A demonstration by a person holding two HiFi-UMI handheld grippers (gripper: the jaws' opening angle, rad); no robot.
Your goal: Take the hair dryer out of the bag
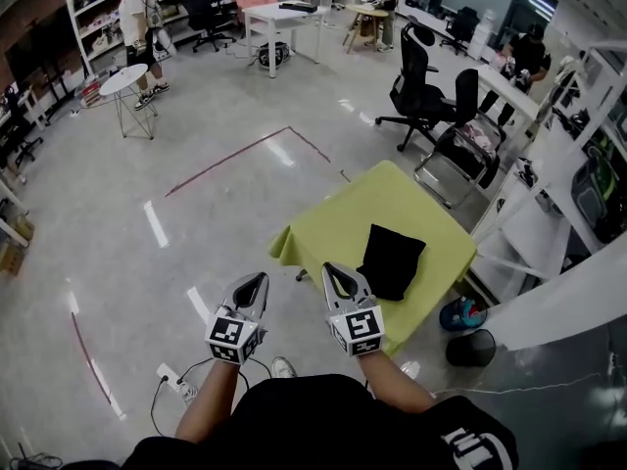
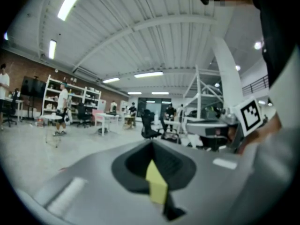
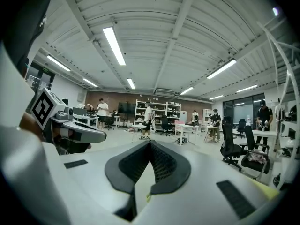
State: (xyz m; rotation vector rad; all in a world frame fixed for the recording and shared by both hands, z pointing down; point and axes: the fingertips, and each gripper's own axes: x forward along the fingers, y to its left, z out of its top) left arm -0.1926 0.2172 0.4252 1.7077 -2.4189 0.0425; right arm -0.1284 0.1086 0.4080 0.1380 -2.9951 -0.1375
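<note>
One broad grey polished floor (image 1: pixel 196 194), marked with thin red lines, fills most of the head view. On it stands one square tabletop (image 1: pixel 411 204) draped in smooth yellow-green cloth, its corners hanging in soft folds. One black fabric bag (image 1: pixel 392 258), soft and roughly square, lies flat on the near half of the cloth; the hair dryer itself cannot be seen. Two black office chairs (image 1: pixel 421 91) stand beyond the tabletop. Two grippers are held side by side short of the near edge, well apart from the bag: the left gripper (image 1: pixel 255 282) and the right gripper (image 1: pixel 336 274), both with their ribbed black jaws clenched on nothing. Each carries one marker cube (image 1: pixel 233 339).
</note>
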